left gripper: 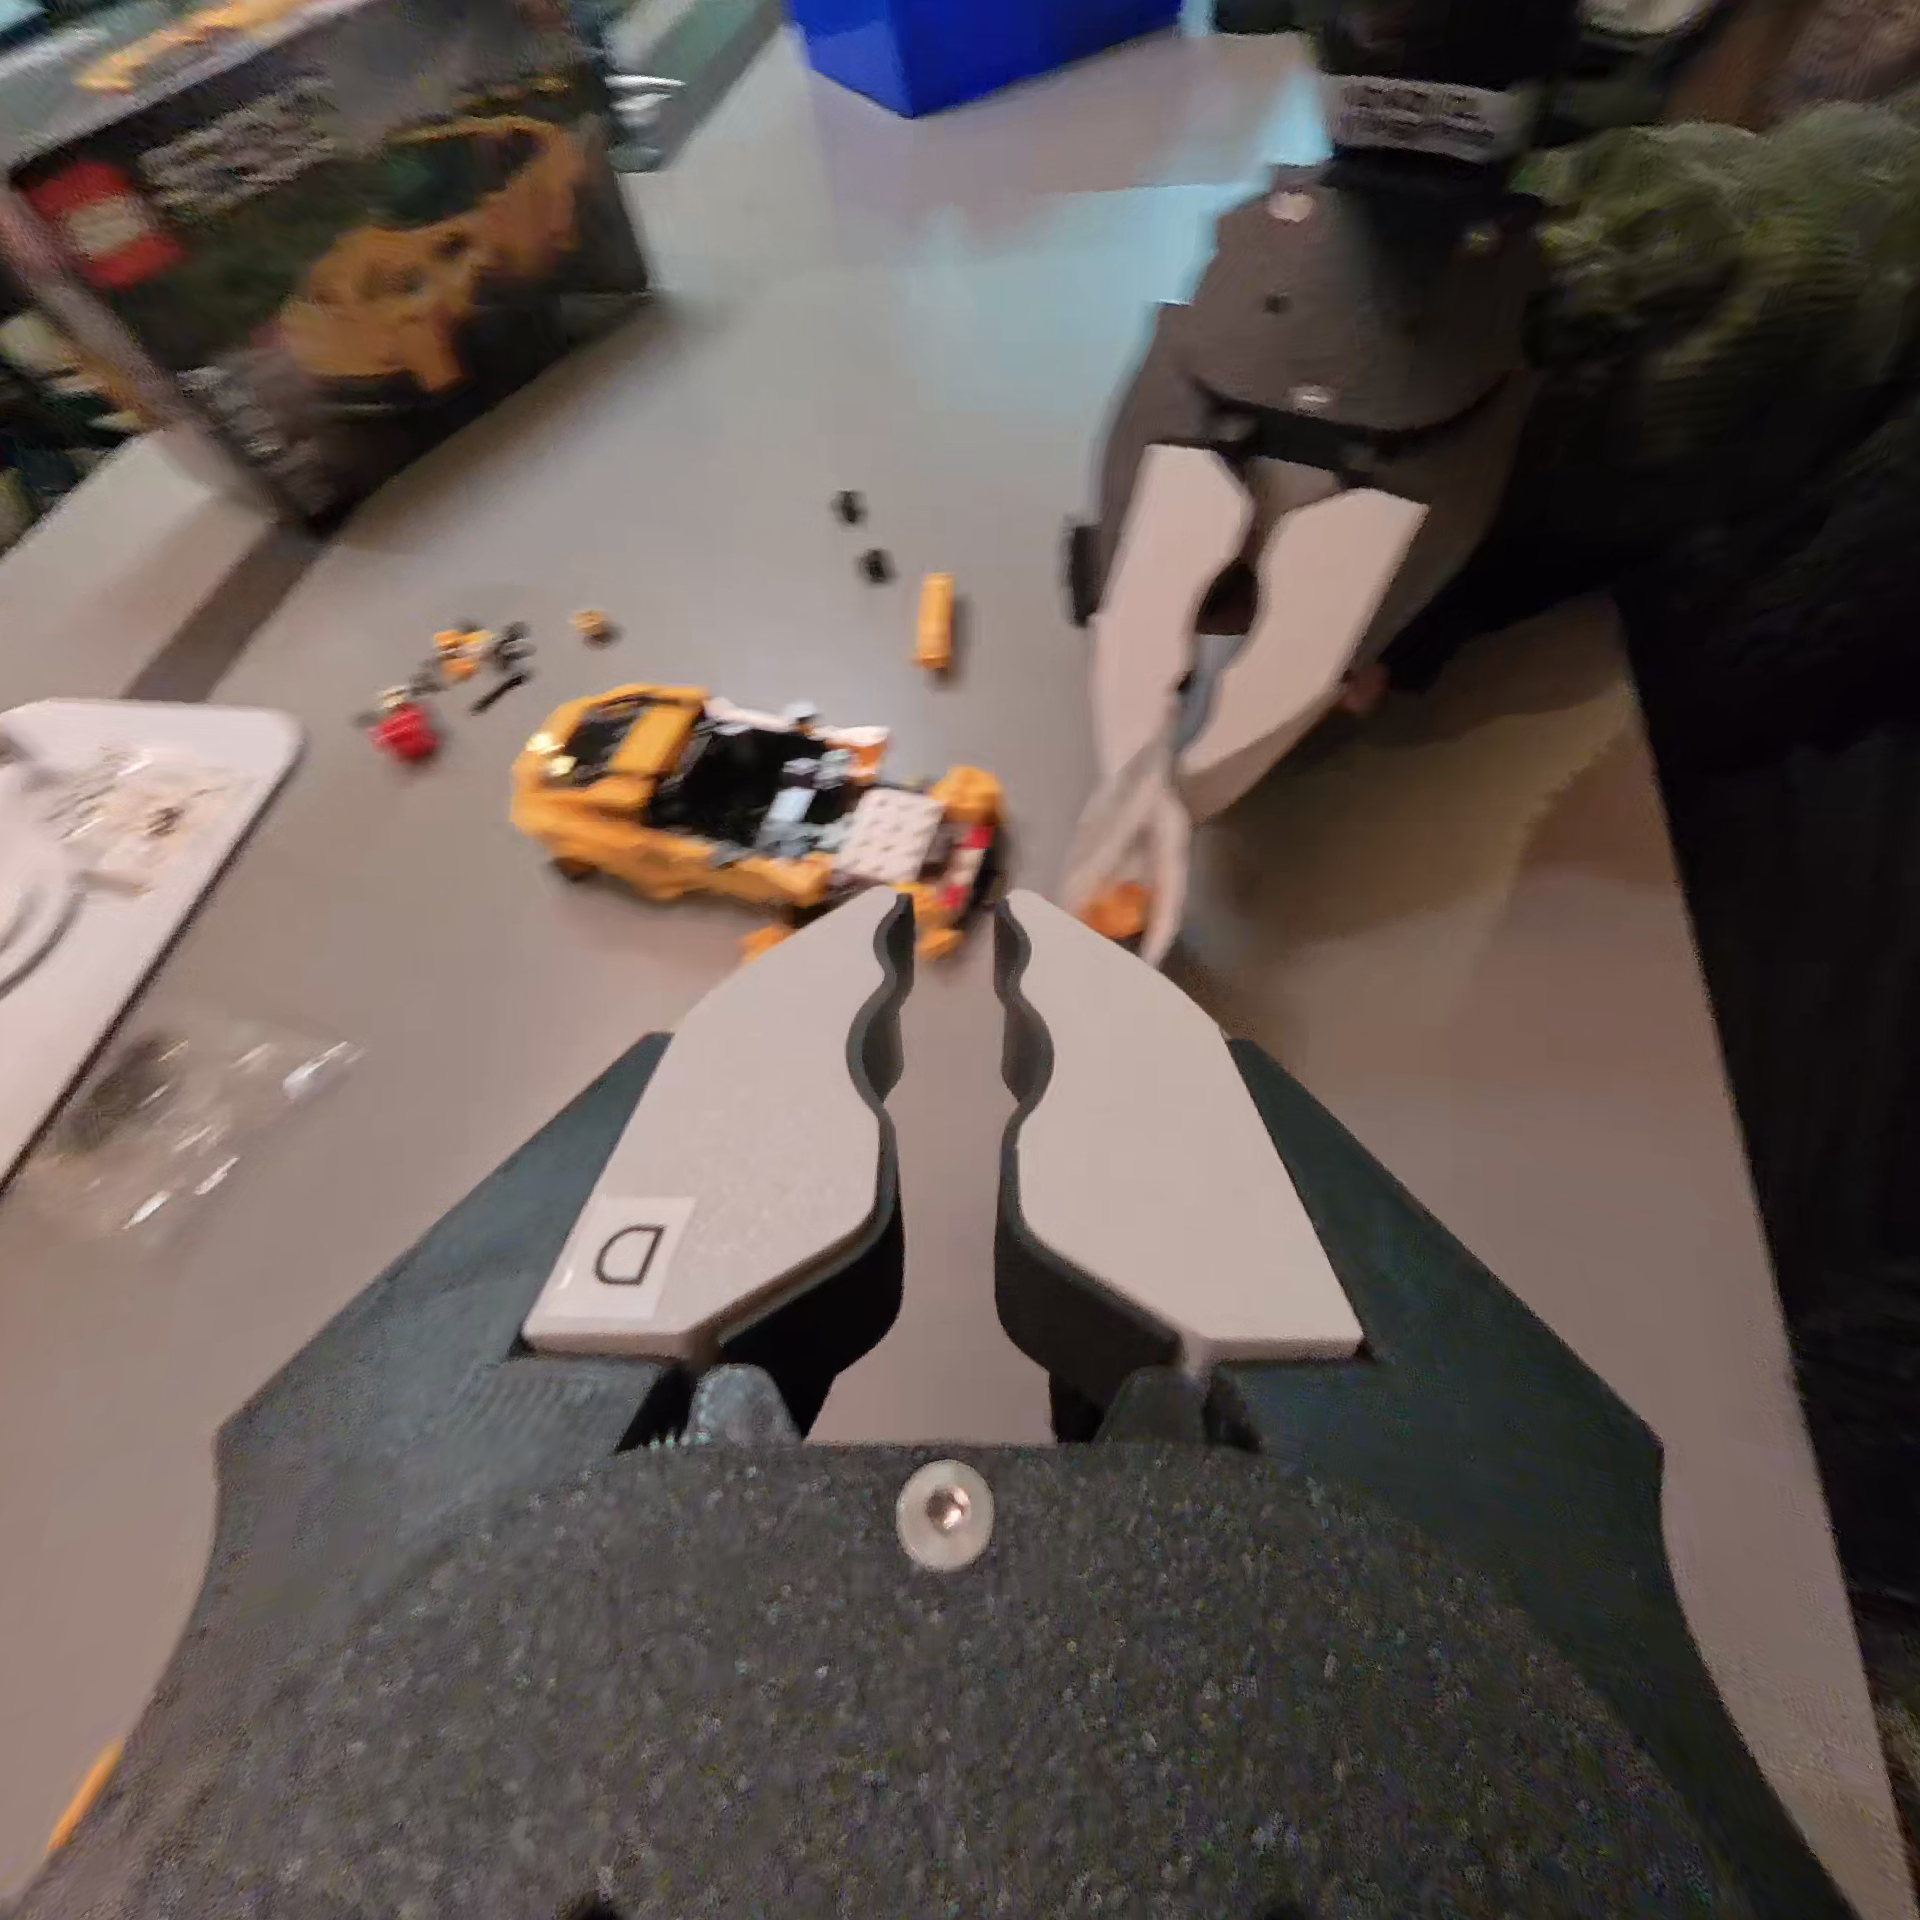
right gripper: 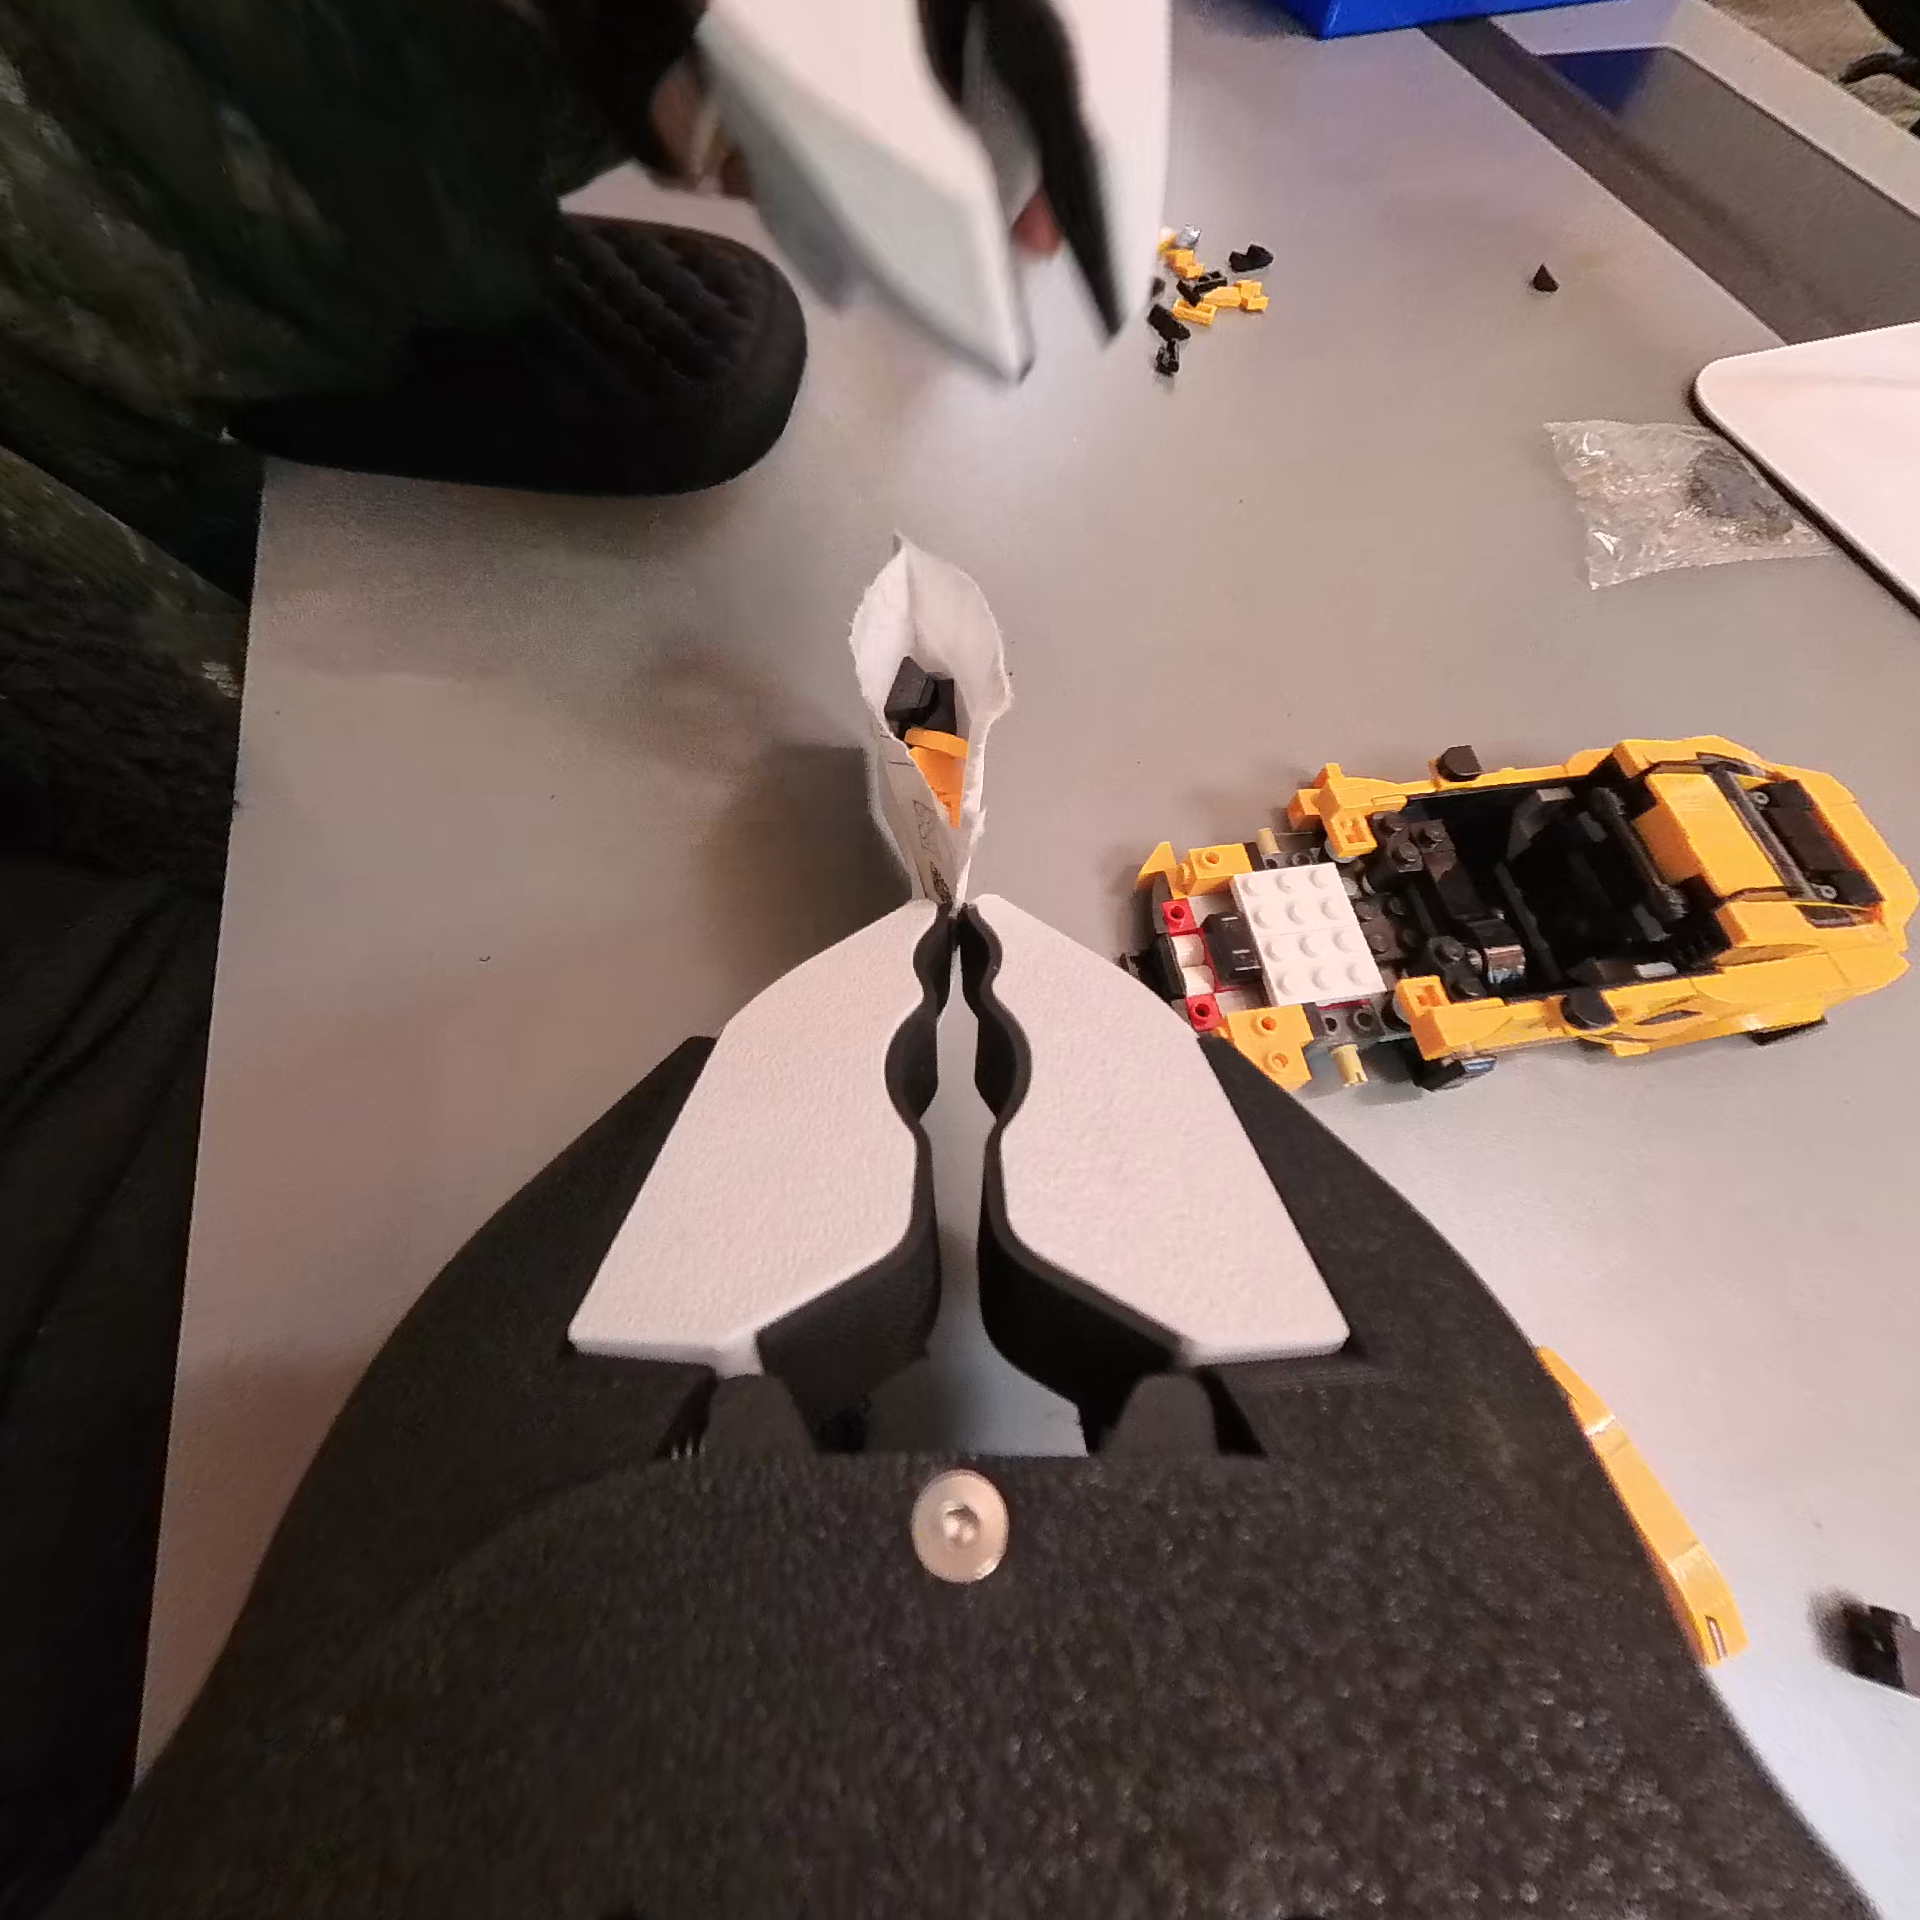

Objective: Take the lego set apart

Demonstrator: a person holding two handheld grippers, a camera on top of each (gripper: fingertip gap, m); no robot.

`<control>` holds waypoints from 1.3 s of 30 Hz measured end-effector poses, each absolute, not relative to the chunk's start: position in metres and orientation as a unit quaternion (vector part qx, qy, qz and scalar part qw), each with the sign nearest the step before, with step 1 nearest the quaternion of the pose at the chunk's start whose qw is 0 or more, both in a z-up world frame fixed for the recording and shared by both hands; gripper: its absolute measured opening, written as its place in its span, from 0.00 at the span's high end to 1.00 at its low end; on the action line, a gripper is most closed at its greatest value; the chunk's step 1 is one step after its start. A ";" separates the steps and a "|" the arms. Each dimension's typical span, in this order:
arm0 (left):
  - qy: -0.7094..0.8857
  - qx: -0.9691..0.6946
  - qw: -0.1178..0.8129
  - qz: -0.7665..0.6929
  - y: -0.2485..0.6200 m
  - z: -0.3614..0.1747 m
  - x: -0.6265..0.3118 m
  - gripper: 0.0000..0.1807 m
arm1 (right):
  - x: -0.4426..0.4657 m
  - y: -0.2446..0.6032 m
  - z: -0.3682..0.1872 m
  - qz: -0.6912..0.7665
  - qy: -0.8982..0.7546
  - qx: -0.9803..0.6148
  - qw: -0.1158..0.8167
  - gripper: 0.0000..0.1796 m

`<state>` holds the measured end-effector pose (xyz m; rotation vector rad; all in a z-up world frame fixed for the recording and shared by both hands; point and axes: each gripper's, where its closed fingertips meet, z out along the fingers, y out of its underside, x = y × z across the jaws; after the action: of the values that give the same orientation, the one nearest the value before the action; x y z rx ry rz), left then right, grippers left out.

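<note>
Grey table (right gripper: 1351, 1299): lego car (right gripper: 1538, 914) right of right gripper (right gripper: 957, 910).

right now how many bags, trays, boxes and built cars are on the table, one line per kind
paper bag, pinched in the right gripper's jaws: 1
clear plastic bag: 1
white tray: 1
printed set box: 1
blue box: 1
yellow lego car, partly stripped: 1
total: 6
Loose bricks are too blurred to count.

A plain grey worktable (right gripper: 1351, 1299) (blue bin (left gripper: 966, 47) behind) suggests a lab.
</note>
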<state>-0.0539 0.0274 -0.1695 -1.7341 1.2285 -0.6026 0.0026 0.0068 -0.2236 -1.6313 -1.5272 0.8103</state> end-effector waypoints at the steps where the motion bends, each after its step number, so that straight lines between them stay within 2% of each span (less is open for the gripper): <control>1: 0.472 -0.715 0.462 -0.228 0.038 -0.166 -0.068 0.92 | 0.002 0.007 -0.224 0.316 -0.596 -0.637 0.373 0.99; 4: 0.397 -0.775 0.470 -0.147 0.070 -0.174 -0.127 0.88 | 0.002 0.006 -0.224 0.315 -0.598 -0.636 0.371 0.99; 7: 0.319 -0.837 0.439 -0.072 0.092 -0.199 -0.189 0.86 | 0.002 0.006 -0.224 0.315 -0.598 -0.636 0.372 0.99; 12: 0.241 -0.899 0.360 -0.067 0.091 -0.237 -0.240 0.83 | 0.003 0.006 -0.223 0.315 -0.598 -0.635 0.374 0.99; 20: 0.241 -0.917 0.311 -0.070 0.096 -0.268 -0.237 0.83 | 0.003 0.006 -0.223 0.314 -0.599 -0.634 0.375 0.99; 29: 0.228 -0.912 0.329 -0.086 0.110 -0.269 -0.230 0.92 | 0.003 0.005 -0.221 0.314 -0.599 -0.633 0.378 0.99; 33: 0.245 -0.909 0.327 -0.080 0.107 -0.267 -0.228 0.92 | 0.004 0.005 -0.220 0.314 -0.598 -0.632 0.379 0.99; 39: 0.391 -0.778 0.434 -0.234 0.070 -0.200 -0.136 0.92 | 0.004 0.006 -0.221 0.315 -0.596 -0.634 0.378 0.99</control>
<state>-0.1364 0.0700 -0.1996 -1.9370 0.9728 -0.5831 0.0037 0.0061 -0.2211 -1.6211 -1.5246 0.8047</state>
